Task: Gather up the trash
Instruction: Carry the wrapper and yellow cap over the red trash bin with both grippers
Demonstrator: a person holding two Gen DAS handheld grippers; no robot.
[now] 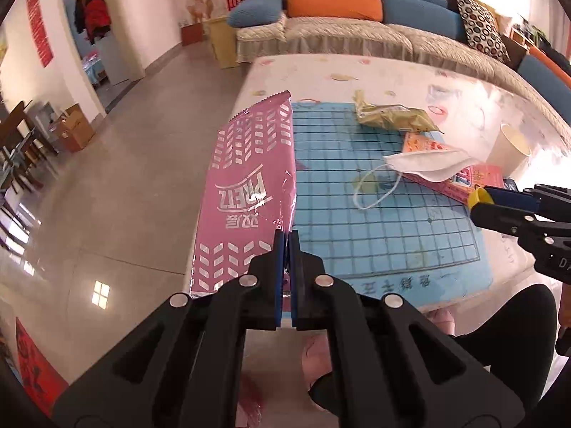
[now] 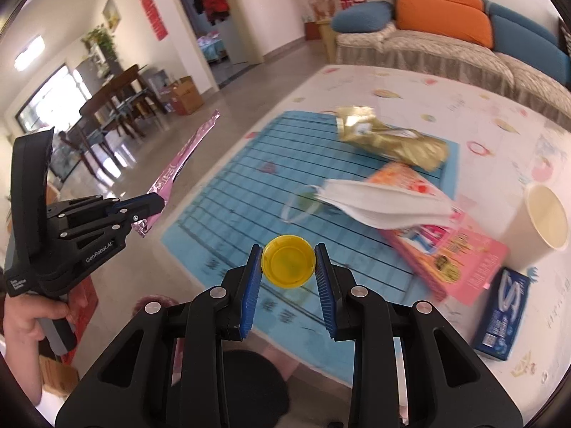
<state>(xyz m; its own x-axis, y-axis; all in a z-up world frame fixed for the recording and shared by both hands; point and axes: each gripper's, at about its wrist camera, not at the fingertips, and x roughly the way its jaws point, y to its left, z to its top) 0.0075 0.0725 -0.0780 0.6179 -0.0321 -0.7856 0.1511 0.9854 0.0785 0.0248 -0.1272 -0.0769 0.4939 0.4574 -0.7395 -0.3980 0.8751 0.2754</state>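
The left gripper (image 1: 285,246) was pinched tight on a wrapper (image 1: 246,192), a hand (image 2: 25,317) gripping its handle; the right gripper (image 2: 288,262) clasped a cap (image 2: 288,265) between its fingers (image 2: 251,278)

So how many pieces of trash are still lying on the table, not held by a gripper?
5: gold wrapper far side of the blue mat, white mask draped over the pink box, paper cup at right, blue pack nearest. More may lie out of frame.
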